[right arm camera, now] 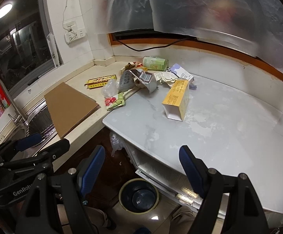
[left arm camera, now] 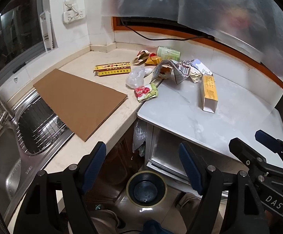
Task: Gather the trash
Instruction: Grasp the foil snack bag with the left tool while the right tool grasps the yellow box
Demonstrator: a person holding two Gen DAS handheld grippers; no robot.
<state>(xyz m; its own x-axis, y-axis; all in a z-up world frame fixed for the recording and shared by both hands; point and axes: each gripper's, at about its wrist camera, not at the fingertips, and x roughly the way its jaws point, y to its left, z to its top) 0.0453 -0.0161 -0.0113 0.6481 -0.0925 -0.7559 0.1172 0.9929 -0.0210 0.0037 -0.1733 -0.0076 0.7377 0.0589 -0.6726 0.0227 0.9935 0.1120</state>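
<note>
The yellow carton [right arm camera: 177, 99] lies on its side on the white table top [right arm camera: 229, 128], toward the back, its open white end facing the near edge and its long axis running away toward the wall. Behind it and to its left, the rest of the trash pile [left arm camera: 170, 69] straddles the seam between table top and counter [left arm camera: 121, 107], near the back corner. The bin [right arm camera: 139, 195] stands on the floor below the table's near edge. Both grippers hang short of that edge, well apart from the carton. The right gripper [right arm camera: 141, 167] is spread wide and empty, and sits more squarely in line with the carton, so it looks the nearer one. The left gripper [left arm camera: 142, 165] is likewise wide open, holding nothing.
</note>
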